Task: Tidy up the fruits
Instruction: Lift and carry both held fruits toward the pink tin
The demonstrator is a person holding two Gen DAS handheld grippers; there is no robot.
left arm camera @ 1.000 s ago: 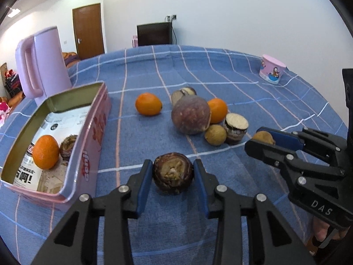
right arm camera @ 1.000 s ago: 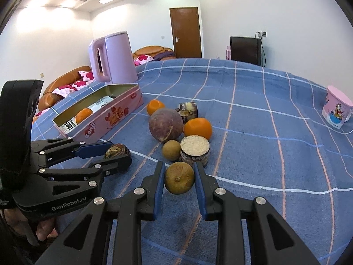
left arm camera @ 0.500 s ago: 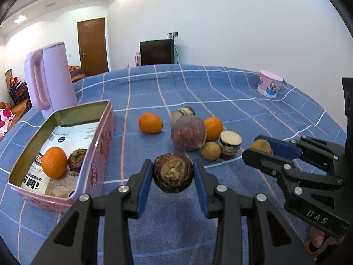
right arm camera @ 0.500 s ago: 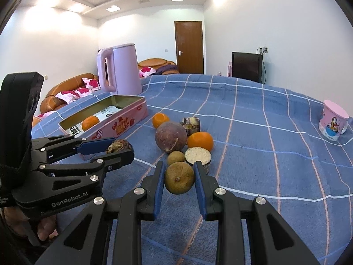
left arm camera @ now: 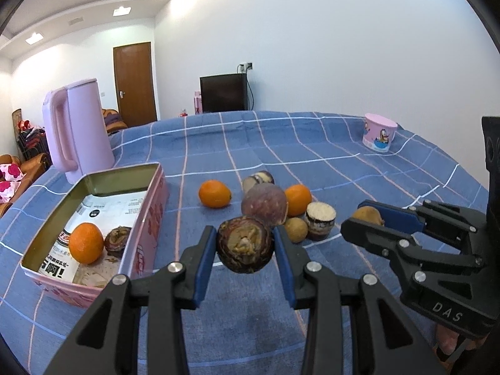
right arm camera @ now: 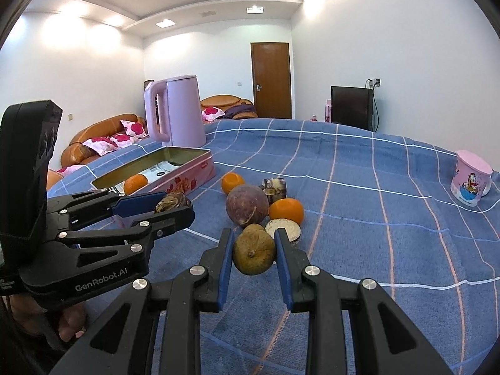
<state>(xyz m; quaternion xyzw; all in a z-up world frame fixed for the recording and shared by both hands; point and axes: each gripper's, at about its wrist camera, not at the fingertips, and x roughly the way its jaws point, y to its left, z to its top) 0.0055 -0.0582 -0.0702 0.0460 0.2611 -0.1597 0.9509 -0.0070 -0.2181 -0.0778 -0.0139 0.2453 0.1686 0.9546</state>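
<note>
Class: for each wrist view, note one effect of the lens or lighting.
Left wrist view: fisheye bends the tablecloth grid lines; black vignette at the corners. Right wrist view: ceiling lights blow out white; a soft shadow lies beneath the right gripper.

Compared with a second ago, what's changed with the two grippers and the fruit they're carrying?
Both grippers tilted upward, lifting their fruit clear of the blue checked cloth. The left gripper keeps its jaws clamped on the dark brown wrinkled fruit; the right gripper keeps the olive-brown round fruit. Nothing was released. The pink metal tin, its orange and the fruit pile stayed put.
</note>
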